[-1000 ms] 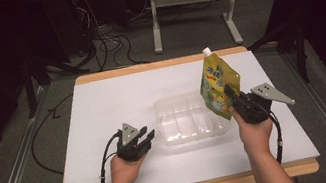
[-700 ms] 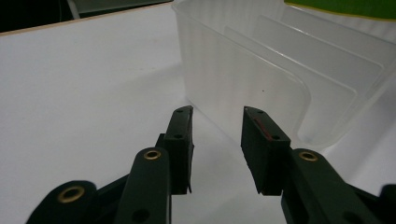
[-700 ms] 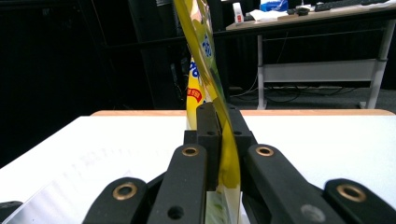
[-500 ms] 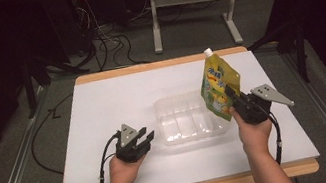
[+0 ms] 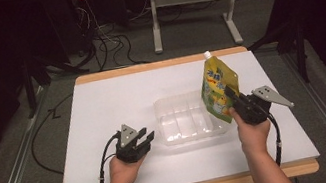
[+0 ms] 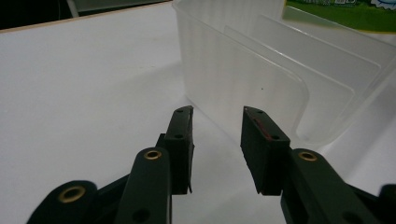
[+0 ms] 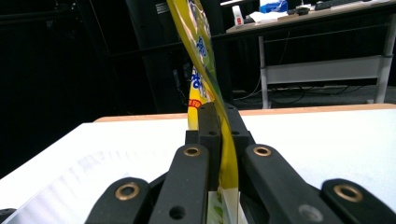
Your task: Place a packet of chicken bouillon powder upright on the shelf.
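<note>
The right tongs pinch the yellow drink pouch upright over the right end of the clear plastic tray, likely for lowering in. The left tongs rest released beside the tray's left wall, perhaps to steady it.

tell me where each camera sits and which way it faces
high view: above the person's side, looking forward and down on the table; forearms, left gripper, right gripper.
left gripper view: along its open jaws toward the clear tray.
right gripper view: along jaws shut on the yellow pouch.
Shared: tray and pouch show in the high and left gripper views.
</note>
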Available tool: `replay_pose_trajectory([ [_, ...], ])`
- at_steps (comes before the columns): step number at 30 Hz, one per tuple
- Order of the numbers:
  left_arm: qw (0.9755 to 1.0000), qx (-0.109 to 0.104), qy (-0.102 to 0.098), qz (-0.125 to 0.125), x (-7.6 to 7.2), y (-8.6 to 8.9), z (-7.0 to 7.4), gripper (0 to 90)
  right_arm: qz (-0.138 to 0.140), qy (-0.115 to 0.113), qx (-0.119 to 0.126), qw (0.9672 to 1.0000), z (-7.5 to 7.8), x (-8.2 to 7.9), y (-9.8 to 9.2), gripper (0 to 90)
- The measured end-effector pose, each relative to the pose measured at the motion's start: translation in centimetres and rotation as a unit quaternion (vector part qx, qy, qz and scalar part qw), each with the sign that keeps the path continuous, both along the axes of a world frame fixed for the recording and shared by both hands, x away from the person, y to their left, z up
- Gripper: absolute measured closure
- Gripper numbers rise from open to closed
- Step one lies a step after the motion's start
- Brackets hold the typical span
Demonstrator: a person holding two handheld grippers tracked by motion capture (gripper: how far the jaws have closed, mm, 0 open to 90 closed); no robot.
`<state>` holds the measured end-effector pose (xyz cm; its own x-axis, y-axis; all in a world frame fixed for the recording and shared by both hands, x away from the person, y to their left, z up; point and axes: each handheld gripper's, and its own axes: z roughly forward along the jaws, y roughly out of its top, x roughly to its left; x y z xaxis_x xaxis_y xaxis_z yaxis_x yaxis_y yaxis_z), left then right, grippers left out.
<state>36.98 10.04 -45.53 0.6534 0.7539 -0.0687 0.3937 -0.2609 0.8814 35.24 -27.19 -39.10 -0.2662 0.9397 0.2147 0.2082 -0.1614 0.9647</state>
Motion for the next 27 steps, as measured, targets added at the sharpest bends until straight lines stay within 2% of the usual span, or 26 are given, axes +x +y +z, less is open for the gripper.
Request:
replay_pose_trajectory([
  [12, 1.0000, -0.001, -0.001, -0.002, -0.1, -0.1, 0.0, 65.6, 0.012, -0.019, 0.014, 0.9997, -1.4, 0.4, -0.1, 90.0],
  [23, 1.0000, 0.001, -0.001, -0.004, -0.1, -0.2, -0.1, 66.1, 0.010, -0.042, 0.028, 0.9987, -2.3, 0.2, -0.2, 90.0],
  [27, 1.0000, 0.001, -0.001, -0.005, -0.1, -0.2, 0.0, 66.3, 0.009, -0.048, 0.025, 0.9985, -2.4, 0.1, -0.1, 90.0],
])
